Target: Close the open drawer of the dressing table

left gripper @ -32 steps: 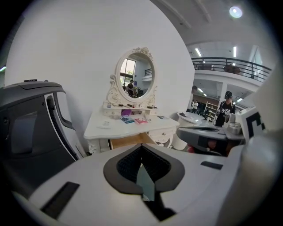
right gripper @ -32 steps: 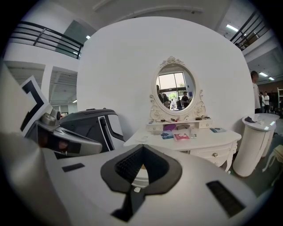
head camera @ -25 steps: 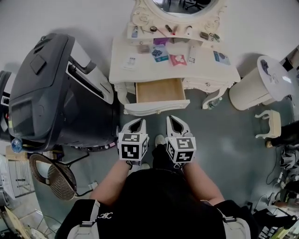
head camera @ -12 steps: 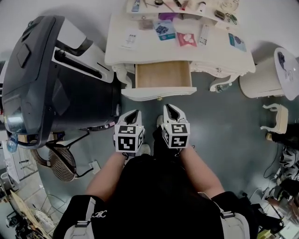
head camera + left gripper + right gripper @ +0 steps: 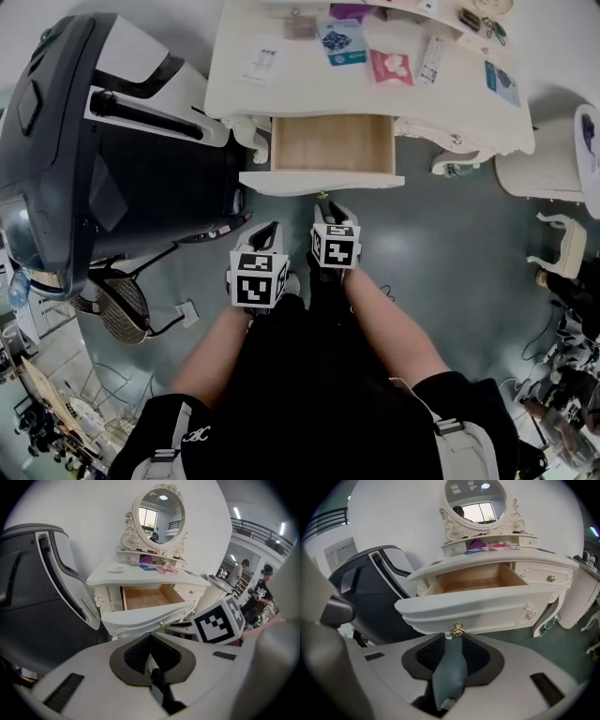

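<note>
The drawer (image 5: 333, 142) is pulled out of the dressing table (image 5: 300, 86). The right hand-held gripper (image 5: 454, 640) is held with jaws slightly apart at the gold knob (image 5: 457, 630). The left hand-held gripper (image 5: 150, 637) is pressed together. Print on the tabletop cards (image 5: 389, 66) cannot be read.

Dressing table (image 5: 309, 89) is looking creamy white, drawer (image 5: 330, 142) showing pale wood inside, knob (image 5: 457, 630) glinting gold, marker cubes (image 5: 257, 289) wearing black-and-white squares, floor (image 5: 450, 253) sitting grey-teal.
</note>
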{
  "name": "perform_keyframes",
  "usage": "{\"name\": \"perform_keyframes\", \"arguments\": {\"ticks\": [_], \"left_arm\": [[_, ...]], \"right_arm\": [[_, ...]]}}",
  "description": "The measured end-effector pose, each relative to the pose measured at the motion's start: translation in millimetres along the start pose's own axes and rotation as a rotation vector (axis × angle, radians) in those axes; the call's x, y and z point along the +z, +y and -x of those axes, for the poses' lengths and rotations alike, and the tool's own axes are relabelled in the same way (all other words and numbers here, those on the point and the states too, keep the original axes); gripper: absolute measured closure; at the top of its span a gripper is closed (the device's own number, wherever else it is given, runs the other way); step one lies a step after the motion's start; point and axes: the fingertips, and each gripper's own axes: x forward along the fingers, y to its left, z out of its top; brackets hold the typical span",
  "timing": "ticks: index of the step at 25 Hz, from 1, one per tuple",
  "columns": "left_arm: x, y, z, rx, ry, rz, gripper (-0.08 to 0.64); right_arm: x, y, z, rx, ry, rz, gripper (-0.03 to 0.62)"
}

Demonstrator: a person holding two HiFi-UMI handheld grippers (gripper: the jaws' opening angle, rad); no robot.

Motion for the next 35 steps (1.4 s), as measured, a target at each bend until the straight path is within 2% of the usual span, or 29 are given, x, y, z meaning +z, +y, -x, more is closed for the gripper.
{"name": "perform_keyframes", "arguments": {"ticks": [4,9,15,20,24,33,35], "left_arm": [[0.2,11.8,-0.8,0.02,0.015,0.018,0.552],[2.6,24.7,-6.1,0.046,0.027,0.039,0.552],[20.7,33.6,-10.5,0.072,0.016,0.062,0.552],[41.4,38.2,-10.5,0.094,-0.012,0.108,0.552],[55.2,39.7,-10.7,0.105,-0.037,0.147,0.552],[59.8,55.3,-8.9,0.125,-0.042,0.183,0.552],[56.0,59.2,-8.0,0.129,-0.032,0.187,0.552]], "right_arm": [[-2.8,-7.4,-20.3,-0.027,0.042,-0.005,0.491],[5.9,-11.6,-27.7,-0.049,0.023,-0.005,0.491],[21.7,-16.9,-40.0,-0.035,0.042,0.016,0.491],[39.3,-22.2,-51.3,-0.024,0.071,0.07,0.494],[55.5,-27.7,-61.1,-0.036,0.057,0.121,0.499],[89.4,-34.4,-83.2,-0.054,0.029,0.104,0.513],[94.1,-34.3,-87.1,-0.061,0.027,0.107,0.539]]}}
